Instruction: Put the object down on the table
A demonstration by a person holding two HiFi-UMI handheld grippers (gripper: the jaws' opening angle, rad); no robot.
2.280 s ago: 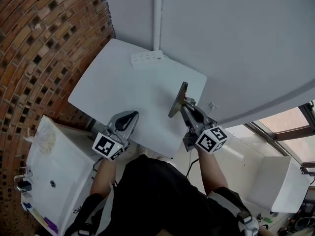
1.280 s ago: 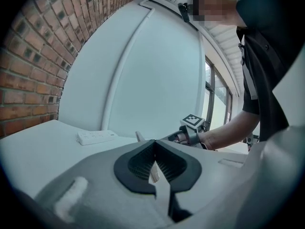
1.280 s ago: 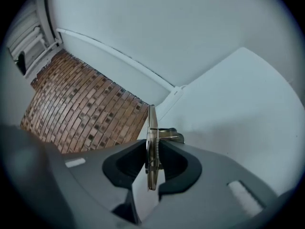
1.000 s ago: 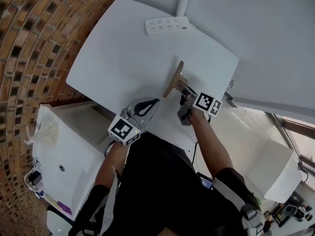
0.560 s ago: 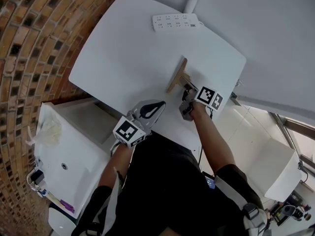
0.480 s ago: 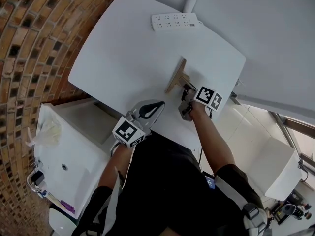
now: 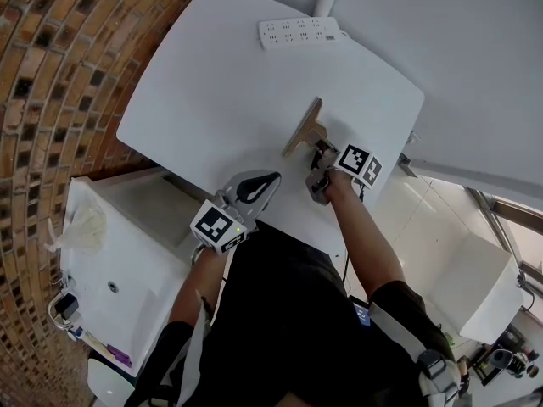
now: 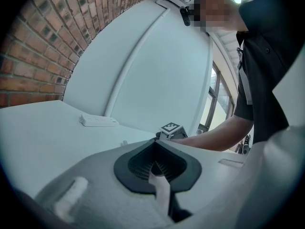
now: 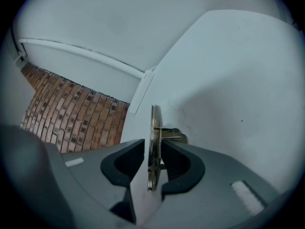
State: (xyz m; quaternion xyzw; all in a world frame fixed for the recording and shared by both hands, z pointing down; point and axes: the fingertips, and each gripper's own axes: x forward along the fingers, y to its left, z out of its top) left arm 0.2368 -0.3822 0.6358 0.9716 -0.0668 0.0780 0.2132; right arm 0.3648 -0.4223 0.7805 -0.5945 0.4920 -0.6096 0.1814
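Thin tan board with a metal spring fitting (image 9: pixel 154 120): stands on edge between the jaws of the right gripper (image 9: pixel 153 149), spring side facing the right-hand jaw. These jaws have just been opening. The right-hand pad looks to touch the fitting; a sliver of gap seems to show at the left-hand pad, though the view is tight, so read as released, not clamped. In the head view the board (image 7: pixel 304 128) sits tilted, lower edge on the white tabletop (image 7: pixel 212 83), just ahead of the right gripper (image 7: pixel 321 148).

Left gripper (image 8: pixel 153 147): jaws together, nothing between them. It hangs at the near table edge (image 7: pixel 254 189), beside the right gripper, apart from the board.

Far beyond both sets of jaws: white power strip (image 7: pixel 299 32) at the far table edge. Brick wall (image 7: pixel 59 66) off to the left.
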